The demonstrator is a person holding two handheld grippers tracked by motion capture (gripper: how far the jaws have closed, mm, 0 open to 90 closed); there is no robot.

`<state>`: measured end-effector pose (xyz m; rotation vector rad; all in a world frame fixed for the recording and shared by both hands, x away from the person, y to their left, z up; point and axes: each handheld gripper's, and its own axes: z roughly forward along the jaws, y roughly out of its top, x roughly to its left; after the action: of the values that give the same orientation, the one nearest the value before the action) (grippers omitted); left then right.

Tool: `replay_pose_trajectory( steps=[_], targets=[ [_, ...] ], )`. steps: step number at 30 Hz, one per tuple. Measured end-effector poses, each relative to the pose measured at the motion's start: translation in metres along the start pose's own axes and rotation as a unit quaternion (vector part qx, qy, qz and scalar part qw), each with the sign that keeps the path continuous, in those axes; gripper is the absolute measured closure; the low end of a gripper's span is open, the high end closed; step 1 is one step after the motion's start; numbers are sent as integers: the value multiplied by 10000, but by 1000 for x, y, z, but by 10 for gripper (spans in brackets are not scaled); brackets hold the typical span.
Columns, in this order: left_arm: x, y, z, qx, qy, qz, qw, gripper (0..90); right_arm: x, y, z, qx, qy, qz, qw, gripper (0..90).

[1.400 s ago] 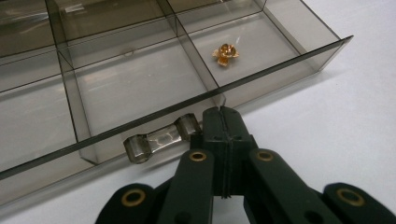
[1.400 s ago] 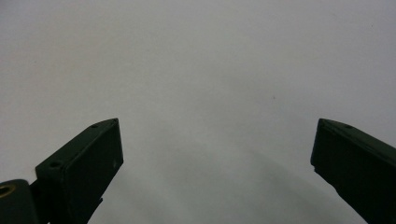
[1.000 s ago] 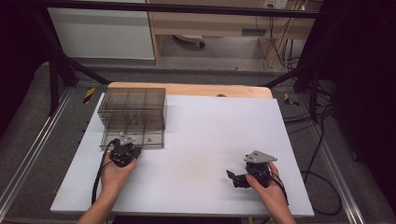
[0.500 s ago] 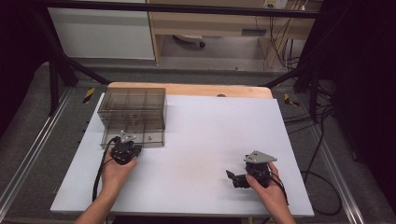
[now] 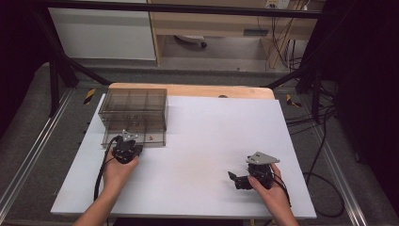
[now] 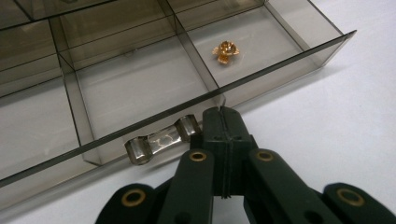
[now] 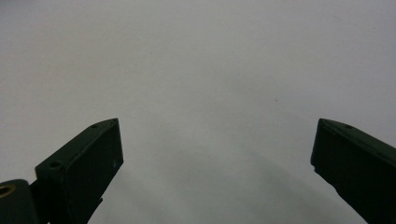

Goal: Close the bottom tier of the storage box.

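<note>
From the high view, we see a smoky clear drawer box (image 5: 133,108) at the far left of the white table (image 5: 197,155), its bottom drawer (image 5: 134,136) pulled out toward the person. Our left gripper (image 5: 126,147) sits right at that drawer's front edge, while the right gripper (image 5: 240,180) rests well apart on bare table.

In the left gripper view, the jaws are pressed together with nothing between them, their tips just beside the drawer's clear handle (image 6: 161,139) — touching or merely near, we cannot tell. A small gold flower-like trinket (image 6: 225,50) lies alone in one compartment of the drawer.

In the right gripper view, the jaws stand spread wide over plain table, holding nothing.

We judge the drawer step to be in hand; next comes either pushing the drawer front squarely home or bringing the idle gripper across for the trinket.
</note>
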<state>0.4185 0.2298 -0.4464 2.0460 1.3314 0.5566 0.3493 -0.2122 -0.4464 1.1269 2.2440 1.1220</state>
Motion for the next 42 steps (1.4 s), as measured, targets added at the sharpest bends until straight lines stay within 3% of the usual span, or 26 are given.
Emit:
replay_pose_trajectory(
  steps=[42],
  targets=[
    [11, 11, 4, 56, 54, 46, 10000, 900, -2, 0, 0, -28, 31, 13, 10000, 28]
  ],
)
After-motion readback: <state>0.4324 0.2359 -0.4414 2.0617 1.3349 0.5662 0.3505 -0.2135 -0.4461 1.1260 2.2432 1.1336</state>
